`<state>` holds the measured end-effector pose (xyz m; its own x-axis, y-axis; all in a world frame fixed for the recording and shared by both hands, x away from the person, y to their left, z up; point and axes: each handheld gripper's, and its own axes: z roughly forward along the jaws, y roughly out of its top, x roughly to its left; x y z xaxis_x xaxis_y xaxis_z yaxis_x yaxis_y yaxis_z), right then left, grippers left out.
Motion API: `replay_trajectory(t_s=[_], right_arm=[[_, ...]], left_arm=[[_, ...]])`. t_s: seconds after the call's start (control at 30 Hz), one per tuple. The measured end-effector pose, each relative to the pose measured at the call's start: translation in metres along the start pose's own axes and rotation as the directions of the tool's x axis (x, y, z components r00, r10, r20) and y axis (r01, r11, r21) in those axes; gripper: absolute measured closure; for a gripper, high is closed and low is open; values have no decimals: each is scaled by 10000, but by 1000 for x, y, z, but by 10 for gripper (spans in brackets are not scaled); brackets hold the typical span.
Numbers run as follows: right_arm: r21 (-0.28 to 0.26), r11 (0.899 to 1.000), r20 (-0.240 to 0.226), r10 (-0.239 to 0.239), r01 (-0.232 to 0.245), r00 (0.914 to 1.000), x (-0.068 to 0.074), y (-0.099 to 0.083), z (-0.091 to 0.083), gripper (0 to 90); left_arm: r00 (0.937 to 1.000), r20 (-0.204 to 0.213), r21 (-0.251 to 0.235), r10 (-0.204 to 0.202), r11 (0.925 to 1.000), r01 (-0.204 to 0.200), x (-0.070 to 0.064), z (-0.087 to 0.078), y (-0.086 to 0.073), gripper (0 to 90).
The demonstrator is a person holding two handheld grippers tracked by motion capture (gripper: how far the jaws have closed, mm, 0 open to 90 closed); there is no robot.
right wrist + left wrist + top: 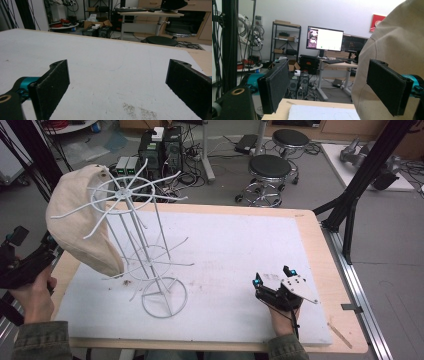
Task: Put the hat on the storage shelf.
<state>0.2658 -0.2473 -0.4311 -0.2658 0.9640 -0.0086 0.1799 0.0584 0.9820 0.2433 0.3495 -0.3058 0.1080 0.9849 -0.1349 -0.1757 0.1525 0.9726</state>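
Hanging limp on the wire rack (150,255), the cloth hat (80,220) looked soft and light; your left tongs (337,87) gaped beside its edge, right tongs (274,277) open too.

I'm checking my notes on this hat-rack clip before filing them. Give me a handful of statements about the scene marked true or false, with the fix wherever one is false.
1. The beige hat hangs on the white wire rack. True.
2. The left gripper is shut on the hat. False: its jaws stand wide apart, and the hat only shows behind one of them.
3. The right gripper rests low over the white mat, jaws open. True.
4. The rack lies tipped over on the mat. False: it stands upright on its ring base.
5. The right gripper holds a second hat. False: nothing is between its jaws.
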Motion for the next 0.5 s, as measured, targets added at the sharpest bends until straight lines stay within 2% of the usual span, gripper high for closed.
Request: replay_trajectory(t_s=[0.17, 0.2, 0.27, 0.43, 0.5], right_arm=[[-14, 10000, 22, 2, -2, 10000, 0, 0, 0, 42], [-14, 10000, 18, 6, -6, 10000, 0, 0, 0, 42], [16, 10000, 7, 28, -28, 10000, 0, 0, 0, 42], [-24, 10000, 65, 8, -7, 10000, 0, 0, -1, 42], [-33, 10000, 80, 59, -58, 10000, 0, 0, -1, 41]], left_arm=[[9999, -124, 10, 85, 10000, -85, -3, -2, -7, 187], [9992, -209, 137, 326, 9994, -323, -6, -3, -11, 186], [9986, -307, 362, 433, 9985, -422, -7, -3, -16, 186], [9991, -274, 697, 328, 9971, -308, -7, -5, -33, 200], [9987, -380, 842, 353, 9959, -320, -7, -6, -41, 200]])
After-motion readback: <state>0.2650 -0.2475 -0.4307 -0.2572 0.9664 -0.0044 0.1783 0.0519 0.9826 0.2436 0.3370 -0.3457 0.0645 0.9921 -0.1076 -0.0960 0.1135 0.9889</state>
